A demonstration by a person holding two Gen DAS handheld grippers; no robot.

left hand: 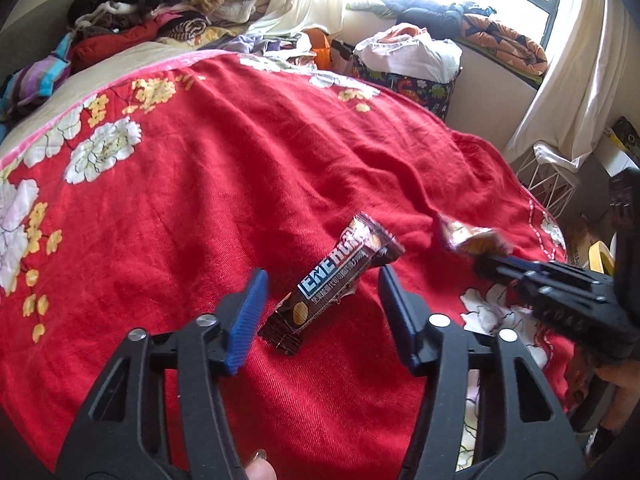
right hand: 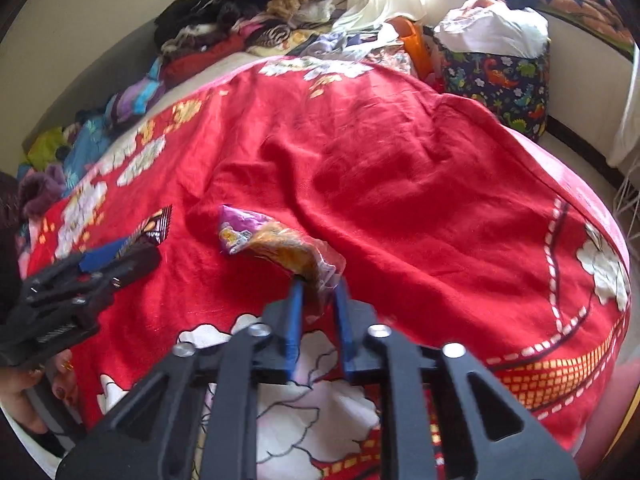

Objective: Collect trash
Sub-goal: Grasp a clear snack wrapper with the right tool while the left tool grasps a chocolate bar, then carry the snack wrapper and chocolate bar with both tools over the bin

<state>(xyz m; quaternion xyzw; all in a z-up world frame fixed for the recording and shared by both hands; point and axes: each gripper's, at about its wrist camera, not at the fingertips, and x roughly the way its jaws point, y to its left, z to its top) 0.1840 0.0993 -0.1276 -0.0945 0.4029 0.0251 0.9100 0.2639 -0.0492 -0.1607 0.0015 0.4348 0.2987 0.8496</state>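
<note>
The left gripper has its fingers apart around a brown "ENERGY" bar wrapper on the red bedspread; smaller print unreadable. The right gripper pinches a crumpled clear wrapper, its label illegible.

Both tools are alike: matte black plastic frames with blue pads at the tips. On the left gripper, two black arms fan back from the pads, each pierced by triangular cut-outs, and four round silver pins sit just behind the pads. The left pad is ribbed across its face; the other looks darker and smoother. The right gripper has the same build: narrow blue pads, four silver pins behind them, triangular openings further back. From the side its body shows small screws and a coiled metal spring. The left hand behind the claw has dark-painted nails.
</note>
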